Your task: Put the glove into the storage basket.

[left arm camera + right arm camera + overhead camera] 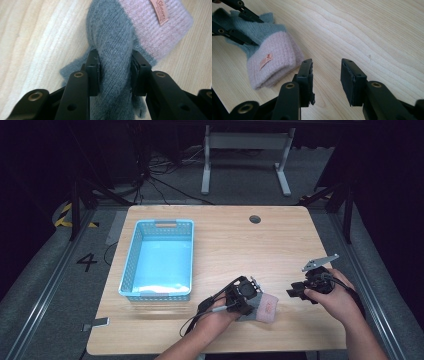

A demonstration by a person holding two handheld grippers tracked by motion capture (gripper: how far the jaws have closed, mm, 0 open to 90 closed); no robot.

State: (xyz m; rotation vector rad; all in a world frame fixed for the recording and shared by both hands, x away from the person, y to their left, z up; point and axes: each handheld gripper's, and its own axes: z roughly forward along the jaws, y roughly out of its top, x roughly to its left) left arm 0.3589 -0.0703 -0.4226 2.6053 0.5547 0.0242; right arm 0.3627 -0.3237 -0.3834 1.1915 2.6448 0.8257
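A knitted glove, grey with a pink cuff and a small label, lies on the wooden table near its front edge. My left gripper is shut on the glove's grey part, which bunches up between the two jaws; the pink cuff lies beyond them. In the right gripper view the glove rests to the left of my right gripper, whose jaws stand open over bare wood, a short way from the cuff. In the high view the right gripper sits to the right of the glove.
A light blue plastic basket stands on the left half of the table. A round cable hole is near the far edge. Dark floor, cables and a white desk frame lie beyond the table.
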